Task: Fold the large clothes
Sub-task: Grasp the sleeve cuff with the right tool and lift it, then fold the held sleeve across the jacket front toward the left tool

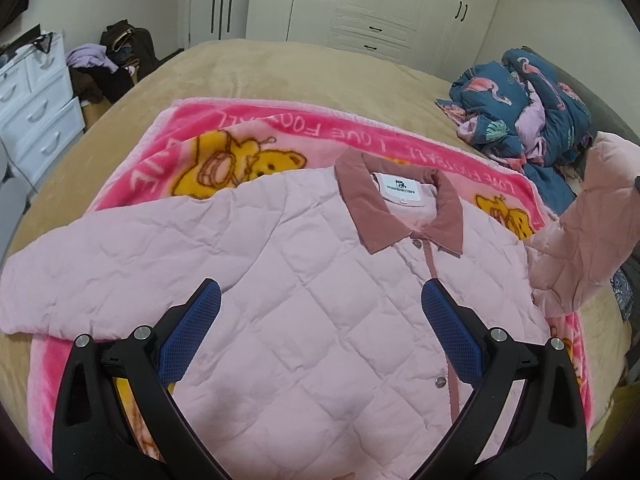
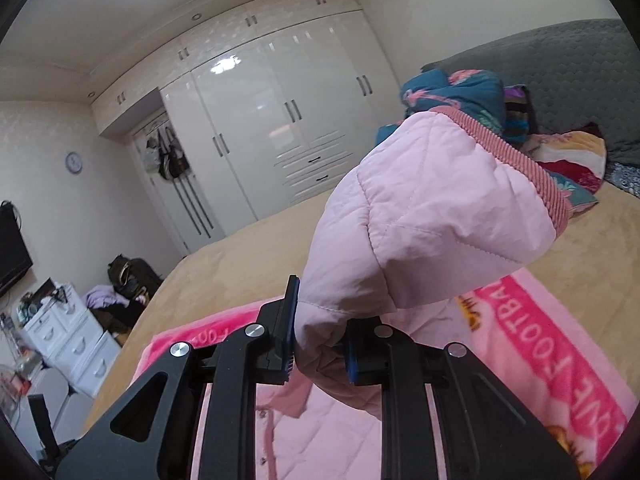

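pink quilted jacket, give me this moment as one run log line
stage: sleeve fold | right gripper: shut on raised sleeve | left gripper: open above pink quilted jacket | jacket: flat on pink cartoon blanket

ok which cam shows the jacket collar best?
Left wrist view. The collar lies flat and fully visible there, with the neck label and top snap, beyond the open left claw. The right wrist view shows no collar, only the lifted sleeve pinched in the right claw and a strip of the jacket front.
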Available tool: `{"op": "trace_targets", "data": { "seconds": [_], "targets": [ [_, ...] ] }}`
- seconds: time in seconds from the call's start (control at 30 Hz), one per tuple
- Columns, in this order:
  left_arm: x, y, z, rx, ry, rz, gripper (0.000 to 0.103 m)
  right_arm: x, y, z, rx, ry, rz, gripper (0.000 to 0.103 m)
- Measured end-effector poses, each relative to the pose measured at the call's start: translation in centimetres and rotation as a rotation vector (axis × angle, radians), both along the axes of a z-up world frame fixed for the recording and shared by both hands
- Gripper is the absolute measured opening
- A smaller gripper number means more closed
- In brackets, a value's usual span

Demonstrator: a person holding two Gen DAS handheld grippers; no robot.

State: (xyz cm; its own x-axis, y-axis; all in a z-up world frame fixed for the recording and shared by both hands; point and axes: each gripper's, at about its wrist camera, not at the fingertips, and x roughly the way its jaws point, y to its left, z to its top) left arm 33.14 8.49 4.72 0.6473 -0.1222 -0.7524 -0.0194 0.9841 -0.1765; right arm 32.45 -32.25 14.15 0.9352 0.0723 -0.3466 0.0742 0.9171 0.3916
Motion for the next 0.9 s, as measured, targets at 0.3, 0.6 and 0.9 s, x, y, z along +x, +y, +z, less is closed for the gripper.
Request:
{"op": "trace_targets", "data": {
  "seconds": [0.3,0.6,0.9],
  "targets": [
    [0.1,0.7,-0.6,-0.058,0.015,0.006,0.094,1.6,5.1,-2.3,0.014,0.037,0.104,0.018],
    [0.2,1.7,-1.9,-0.167,0.040,0.035,0.094,2.7,10.9,-6.7,0.004,0.116,0.230,0.018],
    [0.2,2.4,-3.7,-0.208,0.082,0.082,0.094,3.1,16.0,-14.3,-0.003,0.273,0.338,0.019]
  ]
}}
